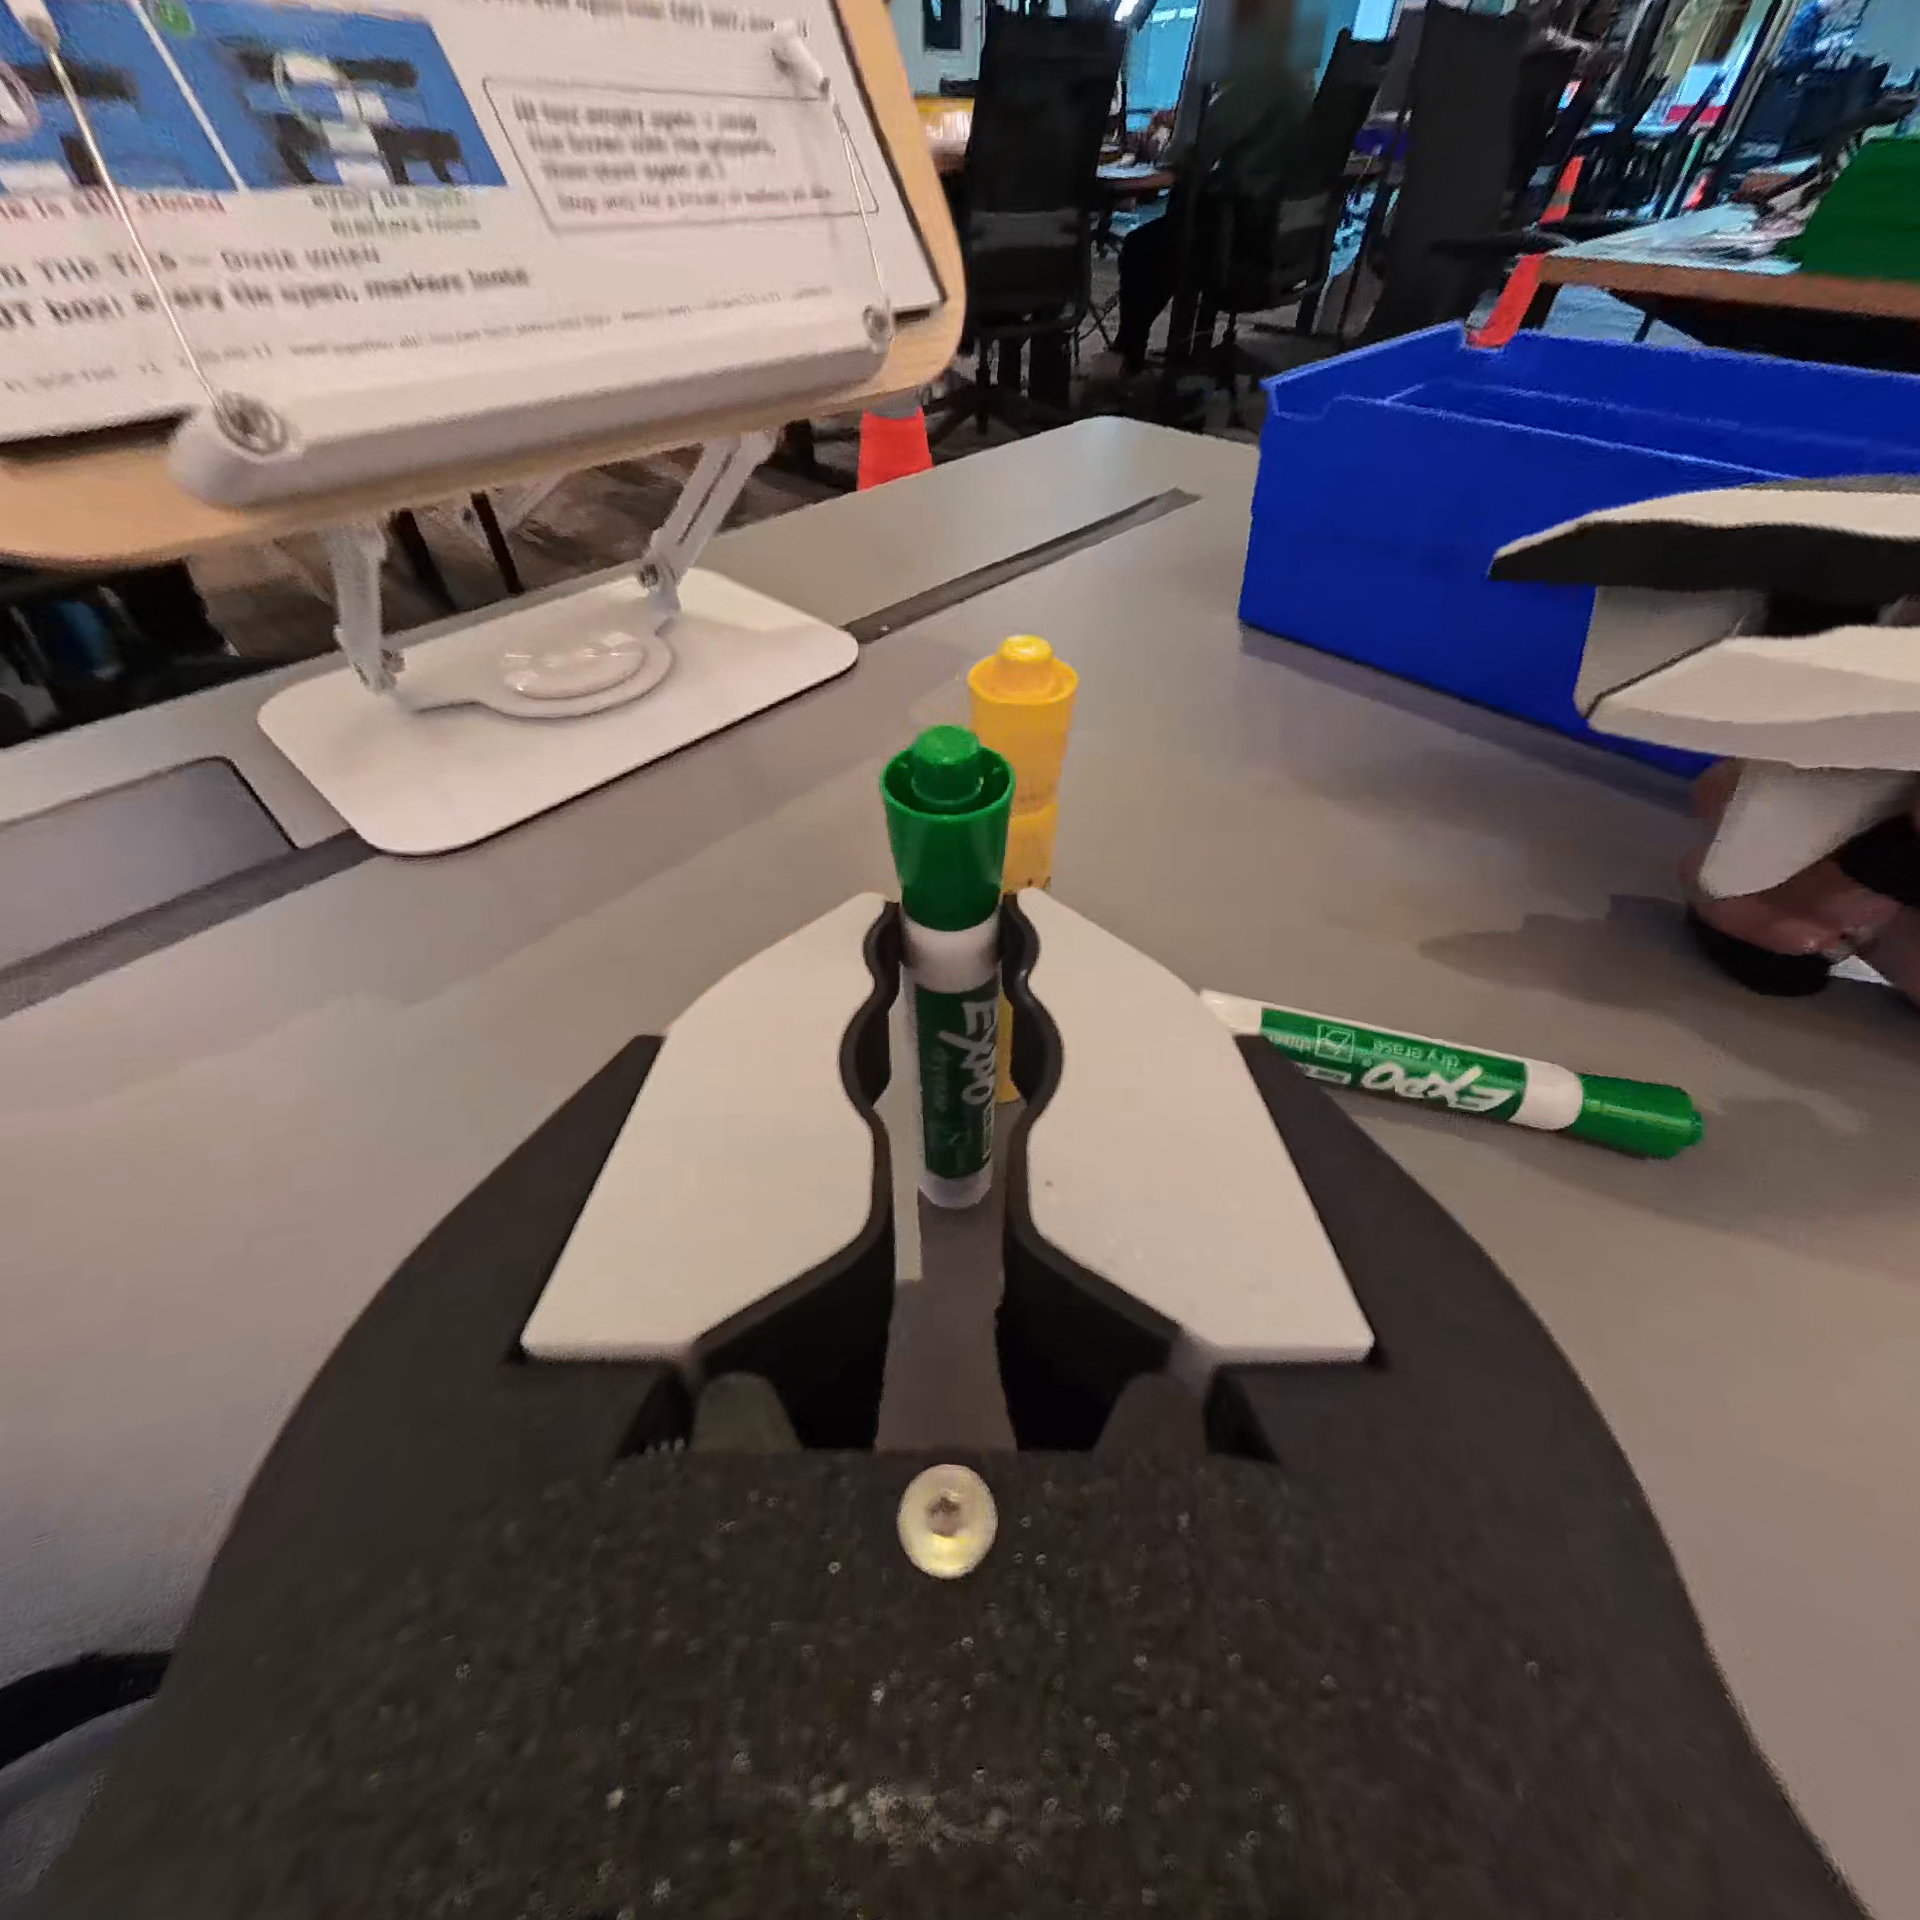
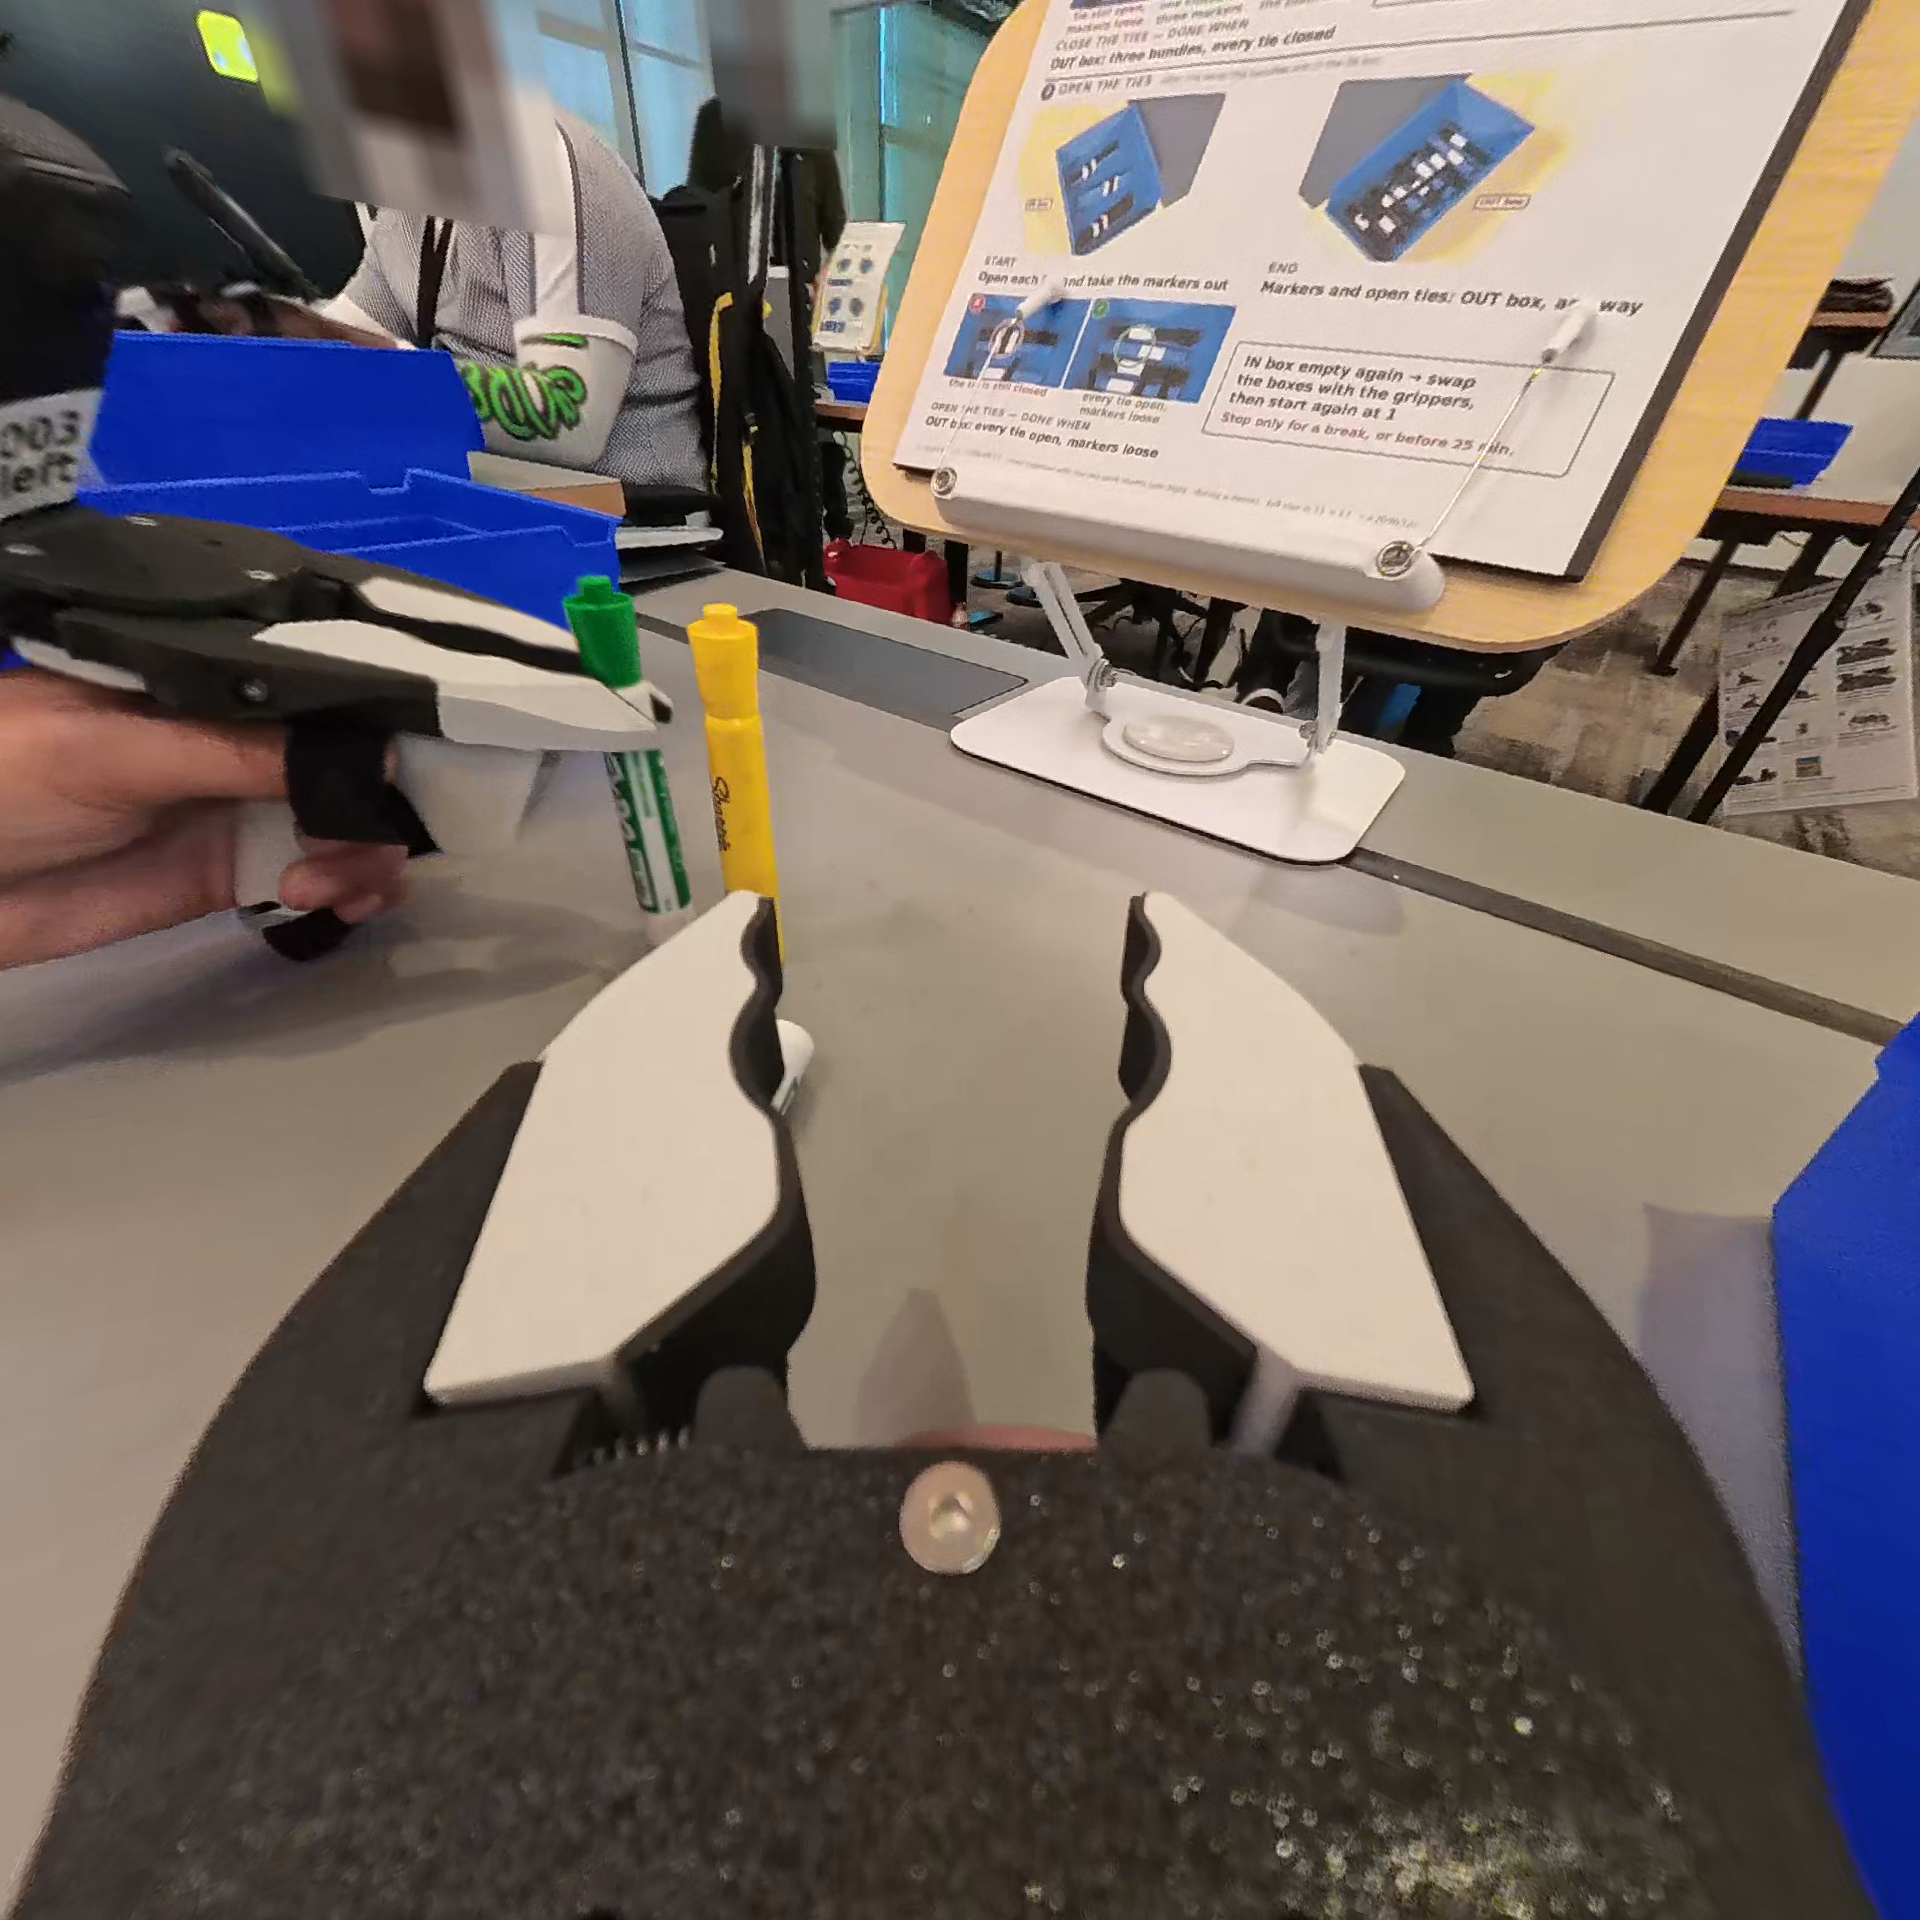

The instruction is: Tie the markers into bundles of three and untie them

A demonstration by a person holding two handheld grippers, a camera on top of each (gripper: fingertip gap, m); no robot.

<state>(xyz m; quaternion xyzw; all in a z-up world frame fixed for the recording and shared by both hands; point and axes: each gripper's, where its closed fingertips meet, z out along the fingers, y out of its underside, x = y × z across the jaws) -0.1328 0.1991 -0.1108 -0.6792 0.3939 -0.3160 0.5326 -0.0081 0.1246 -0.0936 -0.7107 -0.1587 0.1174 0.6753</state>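
My left gripper (image 1: pixel 951 930) is shut on a green marker (image 1: pixel 948 862) and holds it upright, cap up, with its base on the grey table (image 1: pixel 1299 831). A yellow marker (image 1: pixel 1023 717) stands upright just behind it, apart from the fingers. A second green marker (image 1: pixel 1455 1070) lies flat on the table to the right. My right gripper (image 2: pixel 951 925) is open and empty, low over the table. In the right wrist view the left gripper (image 2: pixel 649 712) grips the green marker (image 2: pixel 636 790), the yellow marker (image 2: pixel 732 748) stands beside it, and the lying marker's white end (image 2: pixel 795 1049) peeks past my left finger.
A blue bin (image 1: pixel 1507 499) sits at the right rear of the table, with the right gripper (image 1: pixel 1548 639) in front of it. A document stand (image 1: pixel 561 686) with an instruction sheet stands at the back. Another blue bin (image 2: pixel 312 468) is behind the left gripper, and a blue edge (image 2: pixel 1860 1351) is at far right.
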